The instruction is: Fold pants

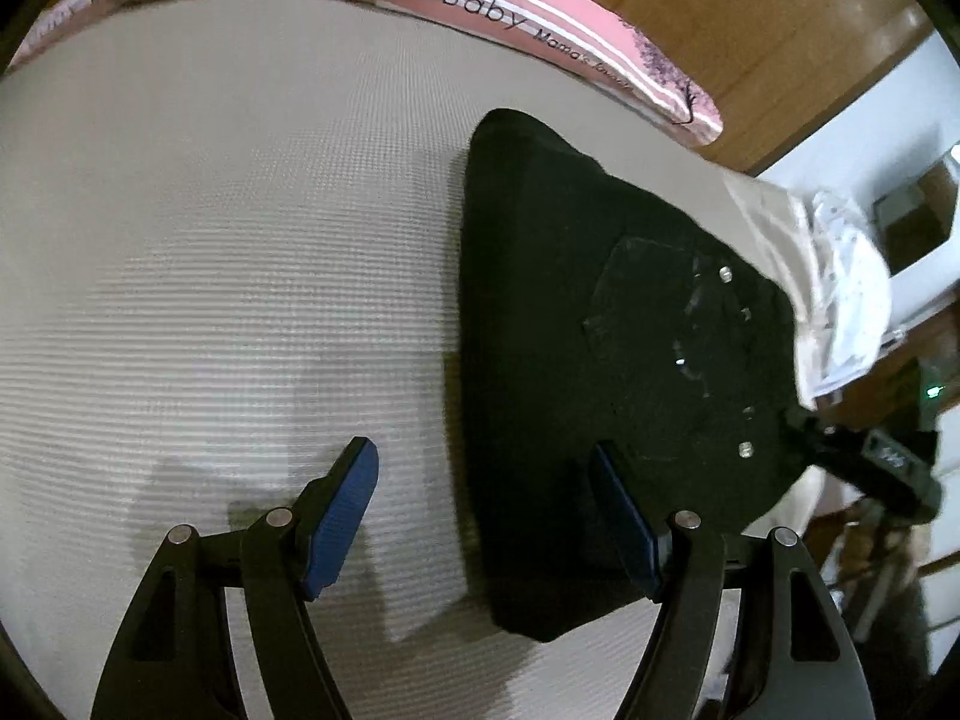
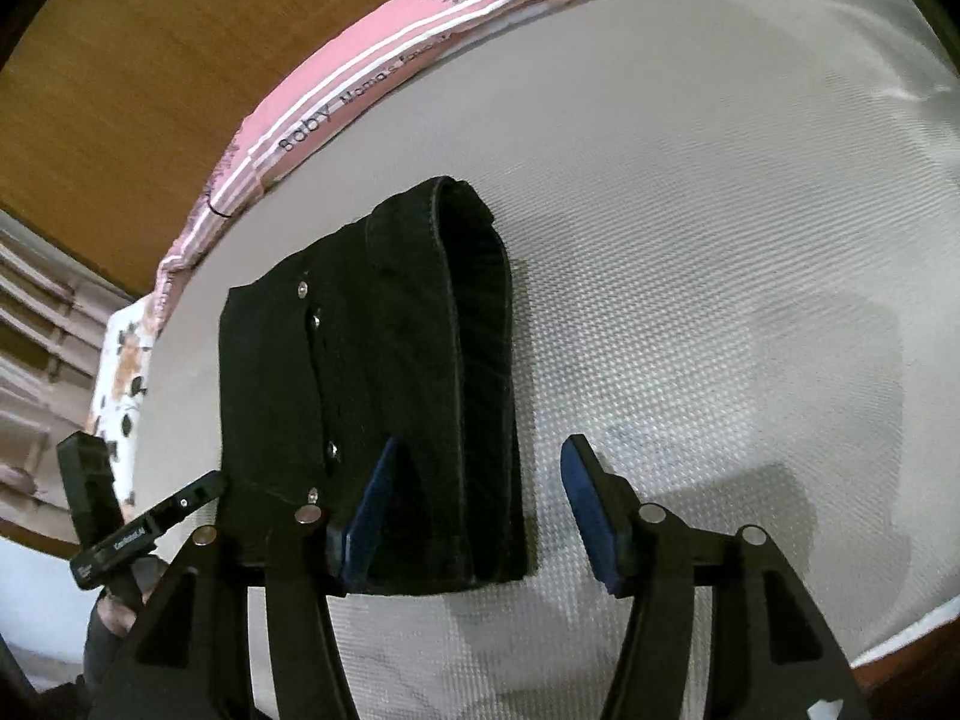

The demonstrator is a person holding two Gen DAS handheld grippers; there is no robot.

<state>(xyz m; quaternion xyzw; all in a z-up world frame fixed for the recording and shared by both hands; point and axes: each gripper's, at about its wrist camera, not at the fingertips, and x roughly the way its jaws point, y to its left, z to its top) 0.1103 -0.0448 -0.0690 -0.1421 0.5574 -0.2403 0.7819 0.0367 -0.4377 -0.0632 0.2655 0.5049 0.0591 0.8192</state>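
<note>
Black pants [image 1: 600, 324] lie folded into a compact bundle on a grey-white textured mattress [image 1: 210, 270]; metal rivets show on top. My left gripper [image 1: 486, 468] is open and empty, its right finger at the bundle's near edge. In the right wrist view the folded pants [image 2: 384, 372] lie ahead and left, waistband end far. My right gripper [image 2: 477, 468] is open and empty, its left finger over the bundle's near right corner. The other gripper [image 2: 138, 528] shows at the bundle's left edge, and likewise in the left wrist view [image 1: 870, 462].
A pink striped cloth printed "Baby" [image 1: 480, 6] runs along the mattress's far edge, before a wooden wall [image 2: 120, 90]. White crumpled fabric [image 1: 828, 276] lies past the pants. A floral cloth [image 2: 126, 372] hangs at the mattress's left edge.
</note>
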